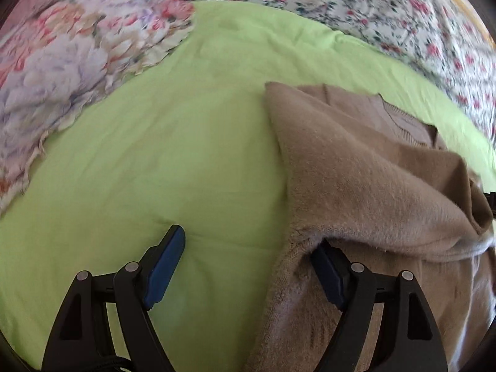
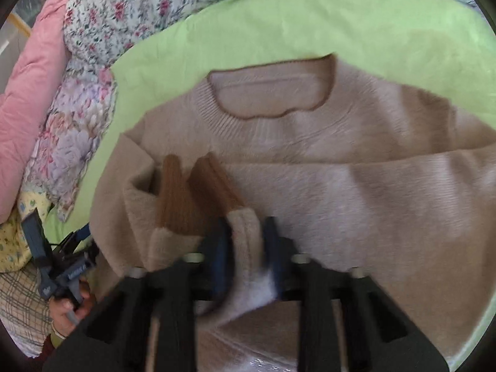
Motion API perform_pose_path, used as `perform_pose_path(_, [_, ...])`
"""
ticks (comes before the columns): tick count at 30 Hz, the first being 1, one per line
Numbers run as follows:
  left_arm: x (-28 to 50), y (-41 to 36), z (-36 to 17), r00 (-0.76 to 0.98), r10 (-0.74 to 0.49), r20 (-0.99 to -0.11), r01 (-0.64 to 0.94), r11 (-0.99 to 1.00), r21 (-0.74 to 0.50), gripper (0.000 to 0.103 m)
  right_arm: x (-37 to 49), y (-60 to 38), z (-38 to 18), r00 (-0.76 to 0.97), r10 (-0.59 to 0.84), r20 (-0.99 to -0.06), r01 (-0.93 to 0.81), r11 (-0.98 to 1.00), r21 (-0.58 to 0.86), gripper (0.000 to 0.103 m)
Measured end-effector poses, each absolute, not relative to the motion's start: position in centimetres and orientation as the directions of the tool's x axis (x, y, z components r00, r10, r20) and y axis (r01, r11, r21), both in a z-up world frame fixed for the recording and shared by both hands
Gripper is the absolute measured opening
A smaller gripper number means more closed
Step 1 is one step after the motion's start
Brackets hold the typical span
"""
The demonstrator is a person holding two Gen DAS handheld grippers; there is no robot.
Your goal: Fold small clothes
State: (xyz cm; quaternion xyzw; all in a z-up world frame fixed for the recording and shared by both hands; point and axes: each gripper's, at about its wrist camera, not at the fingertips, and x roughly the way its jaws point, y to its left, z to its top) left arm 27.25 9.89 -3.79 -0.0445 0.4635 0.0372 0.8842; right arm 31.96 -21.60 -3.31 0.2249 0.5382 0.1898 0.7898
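A small beige fuzzy sweater (image 2: 356, 192) lies on a lime-green sheet (image 2: 310, 15), neck hole toward the far side. One sleeve is folded across the body, its brown ribbed cuff (image 2: 198, 192) pointing up. My right gripper (image 2: 246, 241) is shut on that sleeve just below the cuff. In the left wrist view the sweater (image 1: 372, 186) fills the right side. My left gripper (image 1: 248, 257) is open at its left edge, with the right finger (image 1: 328, 276) under a lifted fold and the left finger (image 1: 164, 269) over bare sheet (image 1: 170, 155).
Floral quilts (image 1: 62, 62) and a floral duvet (image 1: 341, 0) bunch along the far side of the sheet. A pink padded quilt (image 2: 31, 108) lies at the left. The person's hand with the left gripper's handle (image 2: 62, 279) shows at the lower left.
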Motion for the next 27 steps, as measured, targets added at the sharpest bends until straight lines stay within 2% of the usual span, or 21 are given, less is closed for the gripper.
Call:
perform_pose_path(1, [27.2,9.8,-3.8,0.57,0.031,-0.821,-0.107,0.994,-0.037,0.081,31.7,-22.2,-2.8,0.384,0.532,-0.754,-0.044,0.827,0.561,0.008])
perform_pose_path(4, [26.9,9.5,-3.7,0.577,0.048,-0.815,-0.102,0.995,-0.014,0.081,29.1,-26.7,-0.3,0.579,0.508,-0.638,0.054,0.757,0.652,0.007])
perform_pose_path(6, [26.8,9.3,-3.7,0.576,0.053,-0.816,-0.106,0.994,-0.01,0.081,26.1,-29.9,0.3,0.682,0.435,-0.588,0.147,0.705,0.693,0.007])
perform_pose_path(8, [26.9,9.4,-3.8,0.575,0.058,-0.816,-0.11,0.994,-0.006,0.081,23.9,-31.2,-0.6,0.694,0.398,-0.6,0.217,0.68,0.701,0.007])
perform_pose_path(13, [26.8,9.7,-3.8,0.574,0.056,-0.817,-0.119,0.993,-0.016,0.081,21.6,-30.4,-5.3,0.565,0.459,-0.686,0.284,0.673,0.683,0.007])
perform_pose_path(21, [26.7,9.5,-3.7,0.572,0.068,-0.817,-0.13,0.991,-0.009,0.081,22.4,-32.0,-5.4,0.597,0.449,-0.665,0.319,0.628,0.71,0.013])
perform_pose_path(24, [26.6,10.0,-3.4,0.579,0.066,-0.812,-0.152,0.988,-0.029,0.081,22.0,-31.7,-3.5,0.653,0.407,-0.638,0.264,0.668,0.696,0.007])
perform_pose_path(26, [26.6,10.2,-3.5,0.575,0.058,-0.816,-0.157,0.987,-0.041,0.081,21.3,-31.7,-2.3,0.693,0.374,-0.617,0.237,0.69,0.684,0.007])
perform_pose_path(27, [26.7,10.2,-3.6,0.569,0.057,-0.82,-0.157,0.987,-0.04,0.081,21.2,-31.5,-2.3,0.679,0.368,-0.635,0.242,0.704,0.668,0.007])
